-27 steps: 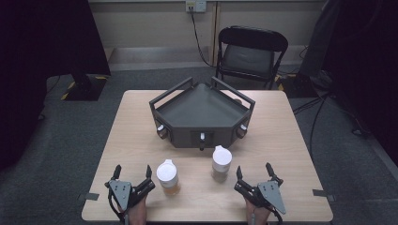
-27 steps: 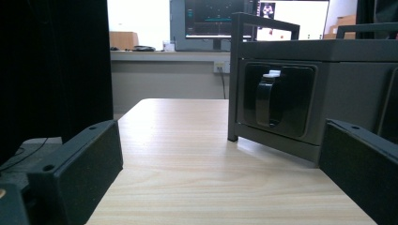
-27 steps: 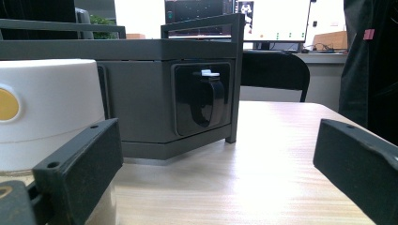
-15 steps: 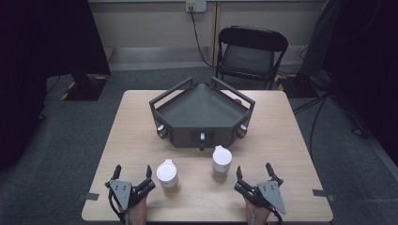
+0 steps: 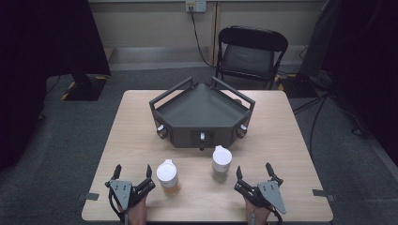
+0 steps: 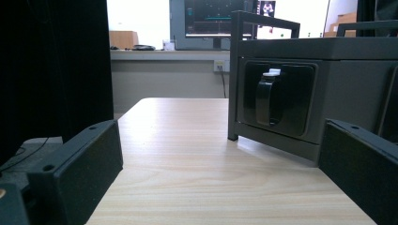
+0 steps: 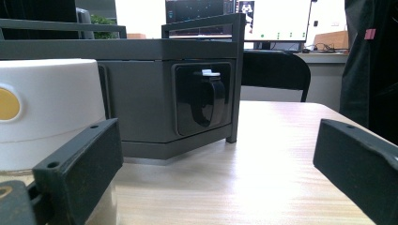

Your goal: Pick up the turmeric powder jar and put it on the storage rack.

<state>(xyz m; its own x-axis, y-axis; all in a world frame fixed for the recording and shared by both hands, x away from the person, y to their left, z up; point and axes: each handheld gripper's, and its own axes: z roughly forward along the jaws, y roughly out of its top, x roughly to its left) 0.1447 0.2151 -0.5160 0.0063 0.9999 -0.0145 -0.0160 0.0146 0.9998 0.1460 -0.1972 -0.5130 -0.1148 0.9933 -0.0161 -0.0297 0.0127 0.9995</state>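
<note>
Two white-lidded jars stand on the wooden table (image 5: 141,140): the left jar (image 5: 167,176) and the right jar (image 5: 221,162). Behind them sits a dark grey three-sided box (image 5: 202,117) with rail handles and a knob on each face. My left gripper (image 5: 133,174) rests open at the table's front left, just left of the left jar. My right gripper (image 5: 254,171) rests open at the front right, right of the right jar. In the left gripper view a box knob (image 6: 268,98) lies ahead between the jaws. The right gripper view has a jar (image 7: 47,112) behind the left jaw and another box knob (image 7: 209,96).
A black folding chair (image 5: 251,54) stands beyond the table's far edge. Dark curtains hang at both sides, and a cable runs down from a wall socket (image 5: 195,5). Tape marks sit at the table's front corners.
</note>
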